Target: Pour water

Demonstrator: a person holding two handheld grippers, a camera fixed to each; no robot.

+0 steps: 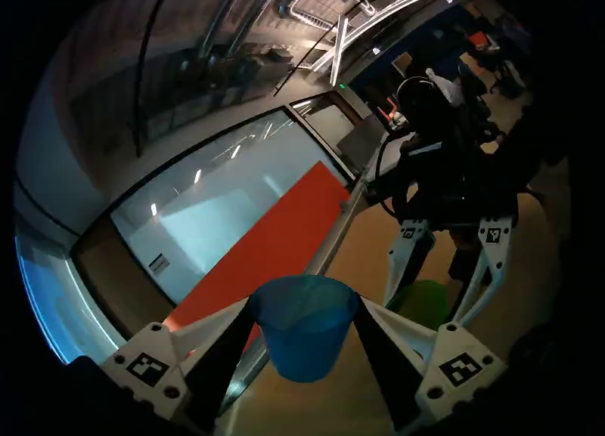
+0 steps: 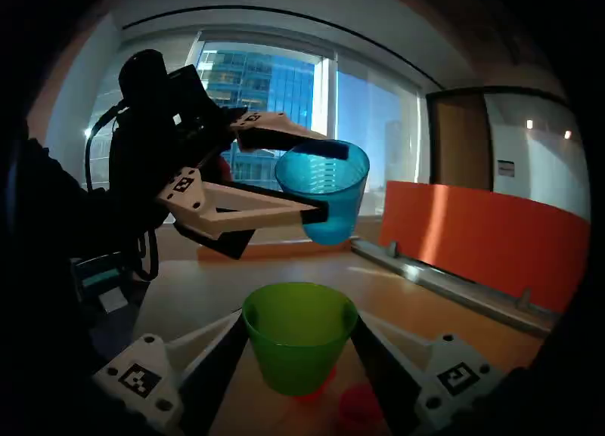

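Clamped in the left hand-held gripper [image 1: 304,313], the near-upright blue cup [image 2: 324,187] hangs above and just beyond the green cup [image 2: 296,345] that the right hand-held gripper [image 2: 299,321] grips, so pouring likely means tipping toward it.

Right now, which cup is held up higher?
The blue cup. The left tongs hold it up in the air, above the green cup, which the right tongs hold low near the table.

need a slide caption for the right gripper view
Right gripper holds a green cup; the left gripper holds a blue cup higher up, beyond it.
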